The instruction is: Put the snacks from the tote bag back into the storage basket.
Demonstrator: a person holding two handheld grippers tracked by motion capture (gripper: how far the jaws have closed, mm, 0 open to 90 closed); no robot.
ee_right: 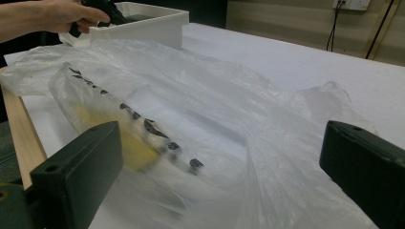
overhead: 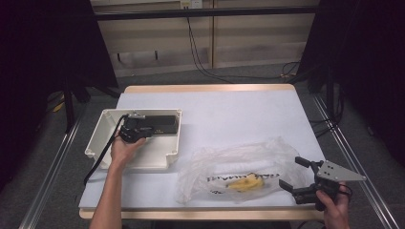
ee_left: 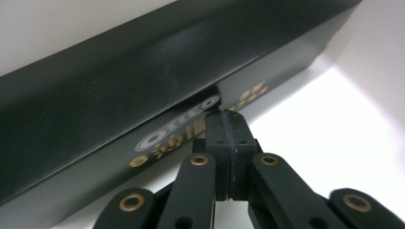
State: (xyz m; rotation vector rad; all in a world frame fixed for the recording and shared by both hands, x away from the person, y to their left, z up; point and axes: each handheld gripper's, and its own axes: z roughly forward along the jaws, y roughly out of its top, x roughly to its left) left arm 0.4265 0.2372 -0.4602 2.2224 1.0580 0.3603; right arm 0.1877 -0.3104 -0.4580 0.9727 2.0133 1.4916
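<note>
At white bin: my L tongs pressed together, empty, nudging black Oreo box w/ tips; keeping push low, slow. R tongs spread, hovering by plastic bag.

Black box, white tray, yellow banana.

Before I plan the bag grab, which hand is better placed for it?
Right. The right tool stands open right beside the clear plastic bag, its jaws facing it. The left tool is shut, down in the white bin against the black box.
</note>
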